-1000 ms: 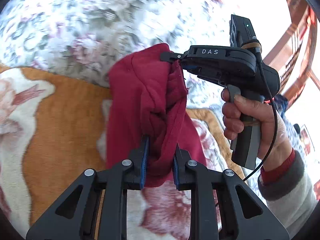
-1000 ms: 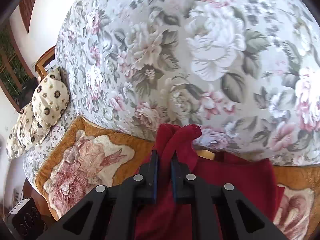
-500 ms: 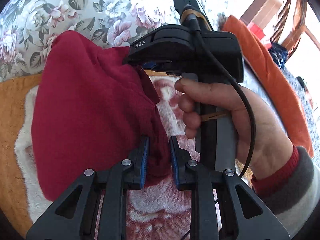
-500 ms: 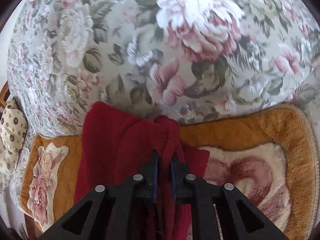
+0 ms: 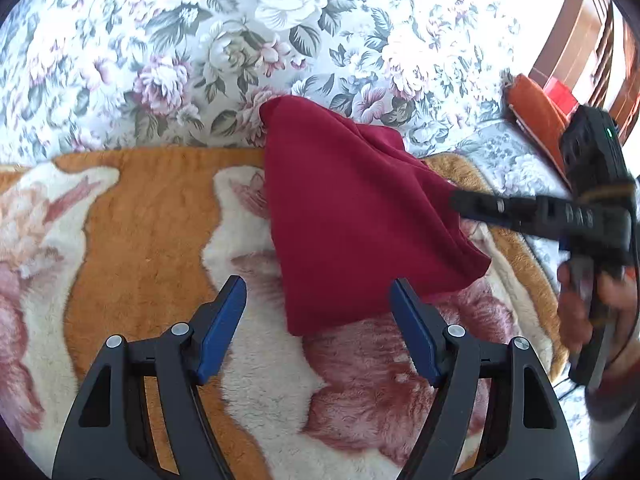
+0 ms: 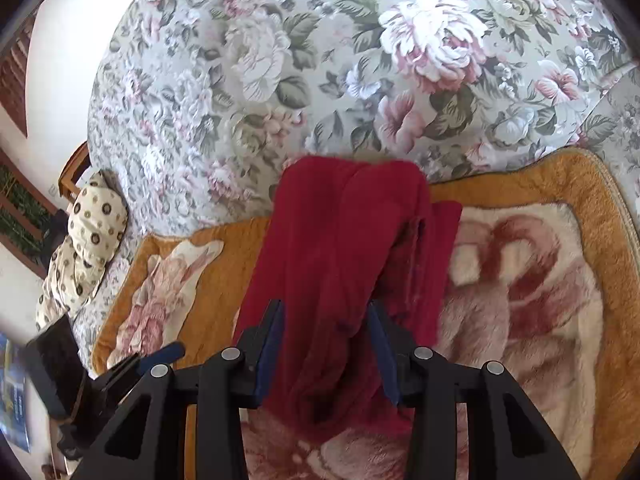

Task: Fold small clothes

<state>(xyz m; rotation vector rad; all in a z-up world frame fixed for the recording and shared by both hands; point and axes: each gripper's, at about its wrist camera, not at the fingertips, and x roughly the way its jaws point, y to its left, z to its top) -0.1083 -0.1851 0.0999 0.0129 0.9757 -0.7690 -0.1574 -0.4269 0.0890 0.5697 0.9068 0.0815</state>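
Red garment (image 5: pixel 352 216) on orange floral blanket (image 5: pixel 144 216), left gripper (image 5: pixel 318 312) jaws just parted and empty, right gripper (image 6: pixel 326 344) jaws just loosened around cloth

1. Garment (image 5: pixel 360 232) lies on the blanket (image 5: pixel 160 216), its far end leaning against the sofa backrest (image 5: pixel 240 40).
2. Blanket spreads over the sofa seat, in front of the backrest.
3. Left tool (image 5: pixel 318 324) sits near of the garment's near edge, cloth not between its pads.
4. Right tool (image 6: pixel 326 348) straddles the garment's near end; in the left view it comes in from the right.
5. Pillow (image 6: pixel 86 248) rests far left on the seat, well apart from the garment.
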